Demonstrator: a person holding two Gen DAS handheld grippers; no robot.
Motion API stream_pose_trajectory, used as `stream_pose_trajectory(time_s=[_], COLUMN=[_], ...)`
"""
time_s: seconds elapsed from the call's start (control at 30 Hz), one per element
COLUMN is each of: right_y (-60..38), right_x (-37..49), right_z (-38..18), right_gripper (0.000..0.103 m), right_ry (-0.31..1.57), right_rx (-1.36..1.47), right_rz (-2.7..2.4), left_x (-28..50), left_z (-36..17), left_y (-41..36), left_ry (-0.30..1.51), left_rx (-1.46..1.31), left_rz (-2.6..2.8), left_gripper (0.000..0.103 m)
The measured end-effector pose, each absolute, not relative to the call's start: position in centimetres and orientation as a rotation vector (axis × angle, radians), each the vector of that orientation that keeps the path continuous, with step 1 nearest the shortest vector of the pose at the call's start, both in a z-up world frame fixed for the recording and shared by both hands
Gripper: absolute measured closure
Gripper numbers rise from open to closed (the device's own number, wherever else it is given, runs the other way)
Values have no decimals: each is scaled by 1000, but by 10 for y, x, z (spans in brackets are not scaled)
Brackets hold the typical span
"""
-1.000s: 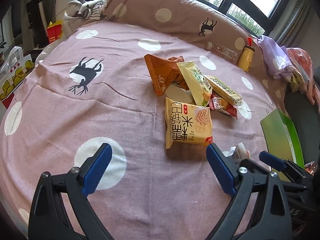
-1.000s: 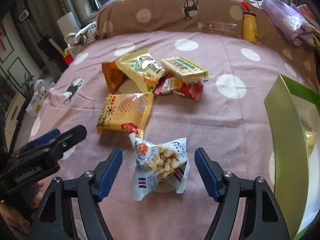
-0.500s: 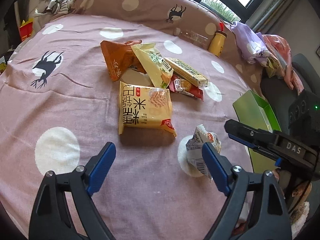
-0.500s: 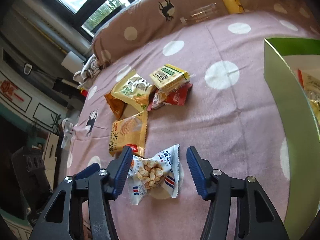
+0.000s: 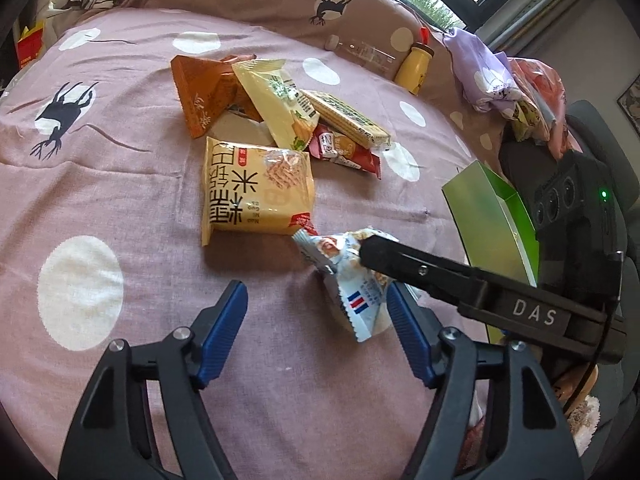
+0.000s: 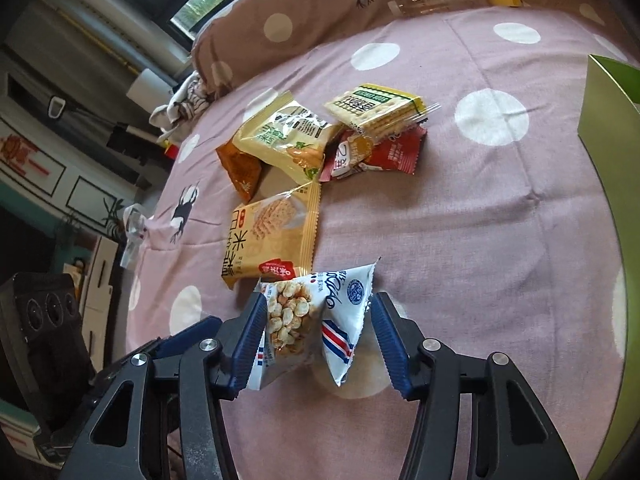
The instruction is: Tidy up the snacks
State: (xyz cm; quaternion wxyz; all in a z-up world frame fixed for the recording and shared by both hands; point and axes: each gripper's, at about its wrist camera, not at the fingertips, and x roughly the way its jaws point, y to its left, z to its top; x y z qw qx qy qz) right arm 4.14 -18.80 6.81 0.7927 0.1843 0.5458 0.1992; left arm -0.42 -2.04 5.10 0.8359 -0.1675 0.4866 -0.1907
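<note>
A white-and-blue peanut bag (image 6: 316, 312) stands pinched between the blue pads of my right gripper (image 6: 316, 332), which is shut on it; one of its black fingers (image 5: 440, 276) crosses the left wrist view. My left gripper (image 5: 316, 332) is closing just beside it. The bag's lower corner (image 5: 360, 308) lies near its right pad, and the pads press on nothing. Behind lie a yellow rice-cracker pack (image 5: 256, 192), an orange bag (image 5: 204, 92), a pale yellow bag (image 5: 276, 104), a cracker sleeve (image 5: 344, 116) and a red pack (image 5: 344, 152).
A green box (image 5: 492, 216) stands open at the right edge of the pink spotted bed cover (image 5: 100, 200). A yellow bottle (image 5: 416, 64) and a clear bottle (image 5: 360, 48) lean against the bolster. A pile of clothes (image 5: 500, 76) lies far right.
My right gripper's jaws narrowed onto the peanut bag and it sank closer to the cover. My left gripper swung right toward the bag, and its jaws came closer together.
</note>
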Motion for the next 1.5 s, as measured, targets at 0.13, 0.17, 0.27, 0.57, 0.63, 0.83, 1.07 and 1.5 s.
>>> stream_pose_trajectory(time_s=[0.13,0.17,0.27,0.57,0.63,0.83,1.07,1.5], right_y=[-187,-187,-183,-165,-164,-160,-158,-159], right_x=[45,45,46,45,42,30,19,0], right_z=[62,61,57,53,58,81,104,144], right_gripper=[46,46,46,57,57,57,57,57], right_ry=[1195,1201,1209,1203,1178,1077,993,877], right_rx=[422,433,433,403,394,344,334,304], right_rz=[438,446,457,476,484,510,527,534], left_x=[-2,-1,1,5,4,-4,-15,-34], left_z=[45,42,38,26,29,46,66,99], left_y=[-28,-30,-38,-47,-45,-41,-39,-38], left_ry=[1050,1059,1074,1076,1065,999,925,807], left_rx=[-353,-361,-358,-332,-337,-316,-276,-244], left_rz=[-425,-436,-456,-454,-459,-451,-443,-456], left_gripper=[33,35,42,72,72,73,73,73])
